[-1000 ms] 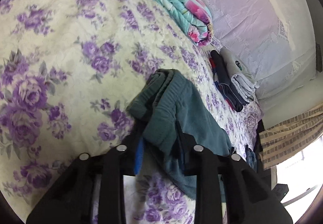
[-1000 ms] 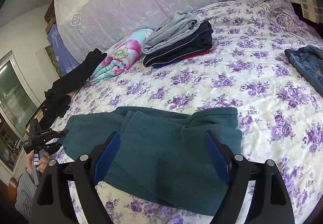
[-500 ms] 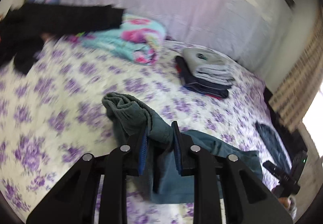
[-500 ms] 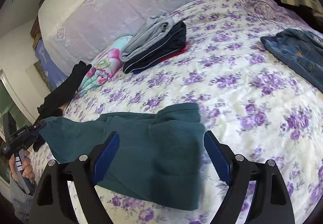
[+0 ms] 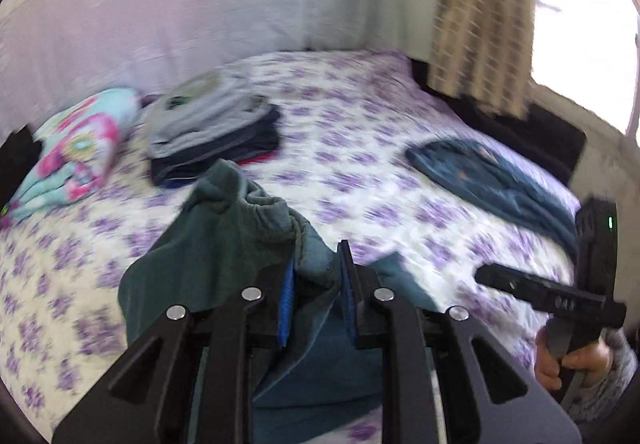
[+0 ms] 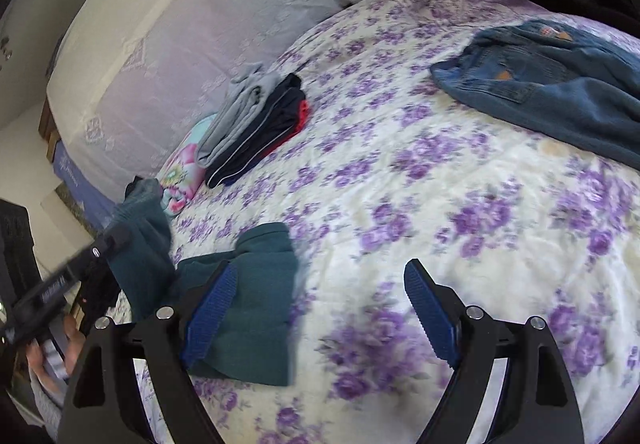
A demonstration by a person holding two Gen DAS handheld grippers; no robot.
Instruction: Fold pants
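Looking through the left wrist camera, I see my left gripper (image 5: 316, 276) pinching a bunched fold of the teal pants (image 5: 240, 228) between its 2 blue pads, the jaws narrow and just closing in on the cloth. That fold is lifted off the floral bedspread (image 5: 360, 148), the rest trailing down near me. Farther left sits a stack of folded clothes (image 5: 212, 136) beside a rolled pink-and-aqua blanket (image 5: 76, 152); blue jeans (image 5: 492, 180) lie far right. At the right edge a hand (image 5: 576, 364) grips the other tool.

Through the right wrist camera, my right gripper (image 6: 320, 308) stands wide with nothing held, over the bedspread (image 6: 440, 184). Its left pad overlaps the teal pants (image 6: 256, 284) lying near left. The jeans (image 6: 552, 84) lie far right, the clothes stack (image 6: 256, 124) far left.
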